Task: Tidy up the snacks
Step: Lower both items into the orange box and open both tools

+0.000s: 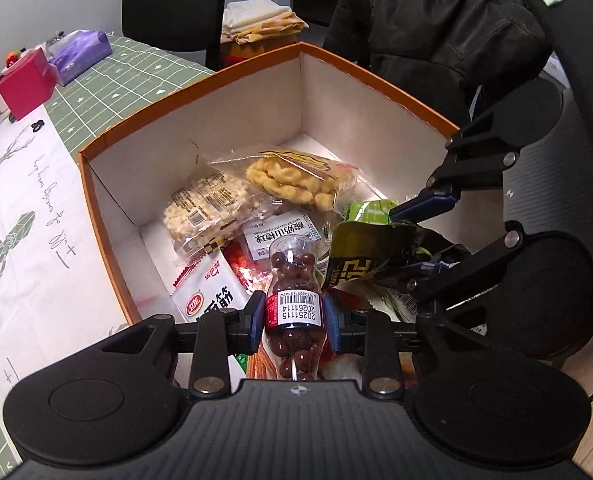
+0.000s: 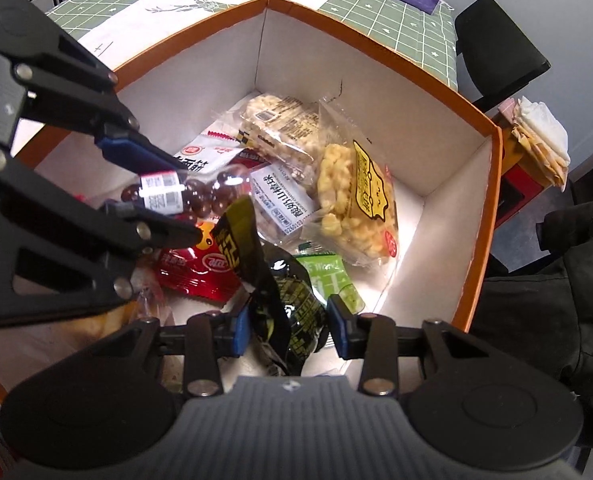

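An orange box (image 1: 96, 184) with white inner walls (image 2: 492, 168) holds several snack packets. My left gripper (image 1: 294, 318) is shut on a clear bottle of chocolate balls (image 1: 292, 276) and holds it over the box; the bottle also shows in the right wrist view (image 2: 176, 194). My right gripper (image 2: 290, 330) has its blue pads around a black and green snack packet (image 2: 292, 304), also seen in the left wrist view (image 1: 360, 252). The right pad stands a little off the packet. Below lie a yellow puff packet (image 1: 296, 180), a rice crisp packet (image 1: 208, 208) and a red packet (image 2: 200, 270).
The box sits on a table with a green grid cloth (image 1: 136, 76) and a white runner (image 1: 24, 216). A magenta box (image 1: 26, 82) and purple tissue pack (image 1: 80, 52) lie beyond. A black chair (image 1: 174, 12), folded cloths (image 1: 260, 20) and a black jacket (image 1: 436, 28) stand behind.
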Available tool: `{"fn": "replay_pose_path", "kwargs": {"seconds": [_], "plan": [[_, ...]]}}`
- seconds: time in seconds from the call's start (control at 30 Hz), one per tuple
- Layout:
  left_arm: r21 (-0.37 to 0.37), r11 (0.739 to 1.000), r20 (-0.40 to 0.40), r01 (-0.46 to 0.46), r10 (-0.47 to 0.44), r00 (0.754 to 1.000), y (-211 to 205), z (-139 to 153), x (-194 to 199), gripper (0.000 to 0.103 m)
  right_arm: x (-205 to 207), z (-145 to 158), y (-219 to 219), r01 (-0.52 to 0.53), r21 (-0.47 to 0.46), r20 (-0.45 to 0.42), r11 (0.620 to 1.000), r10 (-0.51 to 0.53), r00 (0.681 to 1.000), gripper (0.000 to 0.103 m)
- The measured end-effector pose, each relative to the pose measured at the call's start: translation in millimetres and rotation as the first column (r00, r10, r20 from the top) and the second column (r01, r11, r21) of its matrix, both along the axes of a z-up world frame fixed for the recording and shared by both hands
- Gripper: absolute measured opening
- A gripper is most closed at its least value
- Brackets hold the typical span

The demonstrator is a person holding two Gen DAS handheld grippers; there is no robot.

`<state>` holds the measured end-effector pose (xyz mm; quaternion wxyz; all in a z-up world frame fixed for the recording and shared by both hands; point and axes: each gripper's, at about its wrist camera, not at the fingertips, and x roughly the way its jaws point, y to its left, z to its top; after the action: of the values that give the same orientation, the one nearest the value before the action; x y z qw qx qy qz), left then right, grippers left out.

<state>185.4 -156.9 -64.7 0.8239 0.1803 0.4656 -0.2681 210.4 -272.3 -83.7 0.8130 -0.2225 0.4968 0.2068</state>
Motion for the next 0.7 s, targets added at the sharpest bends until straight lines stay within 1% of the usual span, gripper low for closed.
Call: {"fn": "replay_pose_path", "kwargs": {"seconds": [0.07, 0.1, 0.17, 0.23, 0.27, 0.33, 0.37, 0.43, 0.5, 0.63, 0.7], "plan": [[0.007, 1.0, 0.003, 0.004, -0.004, 1.0, -1, -1, -1, 0.035, -2, 1, 2, -0.009, 0.01, -0.007, 1.0, 0.009, 1.0, 0.042], [0.008, 1.0, 0.004, 0.003, -0.003, 1.0, -1, 0, -1, 0.039, -3, 2, 2, -0.013, 0.014, -0.009, 1.0, 0.013, 1.0, 0.044], [0.001, 1.0, 0.003, 0.007, -0.007, 1.0, 0, 2, -2, 0.042, -5, 3, 5, -0.026, 0.012, -0.005, 1.0, 0.026, 1.0, 0.052], [-0.001, 1.0, 0.007, 0.013, -0.013, 1.0, 0, 4, -4, 0.044, -7, 3, 8, -0.037, 0.006, 0.001, 0.999, 0.037, 0.999, 0.056], [0.001, 1.0, 0.01, 0.016, -0.016, 1.0, 0, 5, -5, 0.046, -8, 3, 9, -0.041, 0.004, 0.001, 0.999, 0.041, 0.999, 0.056], [0.013, 1.0, 0.028, 0.005, -0.006, 1.0, 1, 8, -8, 0.054, -10, 4, 11, -0.042, -0.001, 0.002, 0.999, 0.042, 0.999, 0.057], [0.016, 1.0, 0.036, -0.001, 0.001, 0.999, 2, 10, -9, 0.059, -11, 5, 12, -0.042, -0.002, 0.004, 0.999, 0.042, 0.999, 0.062], [0.003, 1.0, 0.047, -0.014, 0.014, 0.999, 7, 16, -12, 0.061, -14, 9, 12, -0.04, 0.007, 0.017, 0.999, 0.039, 0.999, 0.068], [-0.02, 0.999, 0.056, -0.033, 0.034, 0.998, 12, 22, -17, 0.062, -17, 16, 13, -0.033, 0.012, 0.031, 0.999, 0.033, 0.999, 0.07], [-0.057, 0.993, 0.105, -0.099, 0.104, 0.989, 25, 38, -30, 0.067, -24, 29, 13, -0.017, 0.041, 0.064, 0.999, 0.015, 0.998, 0.079], [-0.074, 0.988, 0.127, -0.136, 0.145, 0.981, 32, 46, -37, 0.067, -28, 35, 14, -0.009, 0.065, 0.07, 0.998, 0.004, 0.998, 0.08]]}}
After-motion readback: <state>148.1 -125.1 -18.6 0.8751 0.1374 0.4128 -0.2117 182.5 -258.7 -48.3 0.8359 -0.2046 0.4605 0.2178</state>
